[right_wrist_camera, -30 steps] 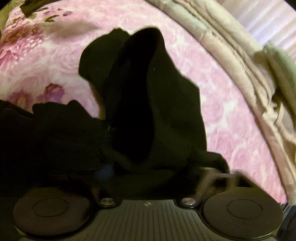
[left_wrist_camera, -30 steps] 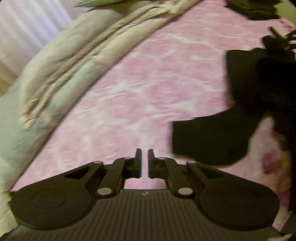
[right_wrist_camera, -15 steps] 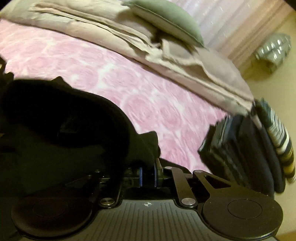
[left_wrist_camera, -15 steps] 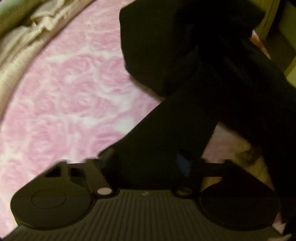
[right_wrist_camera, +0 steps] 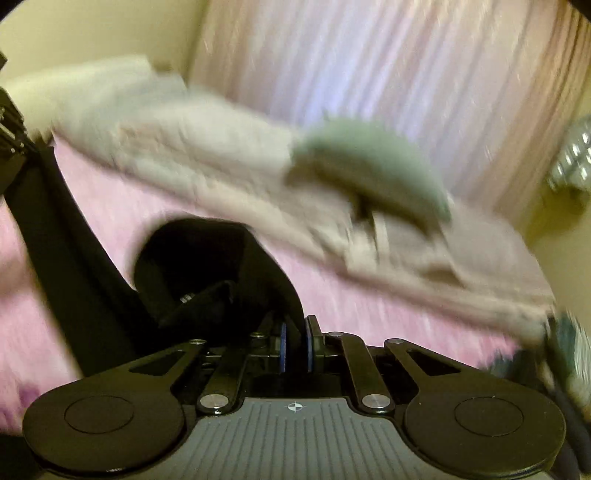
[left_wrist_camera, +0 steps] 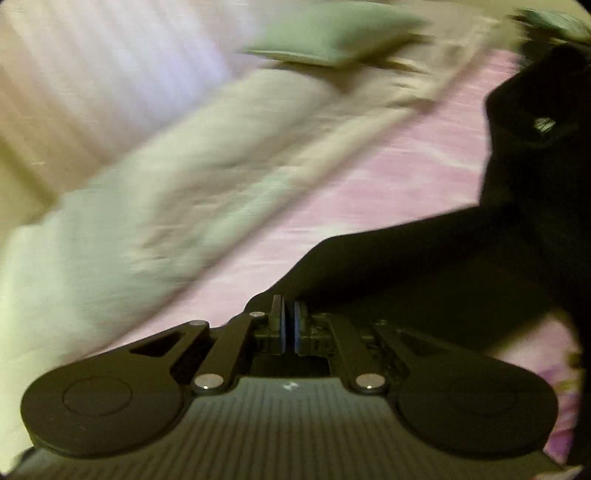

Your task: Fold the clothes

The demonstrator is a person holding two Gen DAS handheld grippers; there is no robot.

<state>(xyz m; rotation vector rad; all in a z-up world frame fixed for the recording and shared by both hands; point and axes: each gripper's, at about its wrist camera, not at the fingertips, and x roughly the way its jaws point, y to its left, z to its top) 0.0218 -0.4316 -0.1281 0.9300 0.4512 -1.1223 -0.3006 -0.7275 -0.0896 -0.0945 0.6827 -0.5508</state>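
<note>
We're over the bed w/ the pink rose-print plush bedspread (left_wrist_camera: 369,192), biggest thing in view, soft short pile, both views smeared by motion blur. Along its far edge runs the bunched beige quilt (left_wrist_camera: 192,177), thick and rumpled, w/ a sage-green pillow (left_wrist_camera: 332,33) sitting on top; in the right wrist view that pillow (right_wrist_camera: 373,166) lies in front of the pale pleated curtain (right_wrist_camera: 388,81).

Now the task's thing: the black knit garment (left_wrist_camera: 443,258), matte, limp, stretchy-looking. It's up off the bedspread, strung between our two claws, not lying flat anywhere. In the left view one long tube of it, a sleeve or a leg, can't tell which, runs from the claw toward the right edge, where the rest hangs in a dark mass. In the right view the garment (right_wrist_camera: 207,258) loops up into a rounded opening just ahead of the fingers, w/ a small metal snap or button showing inside.

Left gripper (left_wrist_camera: 289,325): blue-padded fingers pinched nearly together, black cloth at the tips, so we're clamped on the garment. Right gripper (right_wrist_camera: 296,343): pads a bit wider apart, a fold of black fabric wedged between them, also gripping.

Why hold it so? Our read: two pinch pts, lifted and spread, let the limp knit hang open so it can be laid flat on the bedspread for folding. No fold shows in it.
</note>
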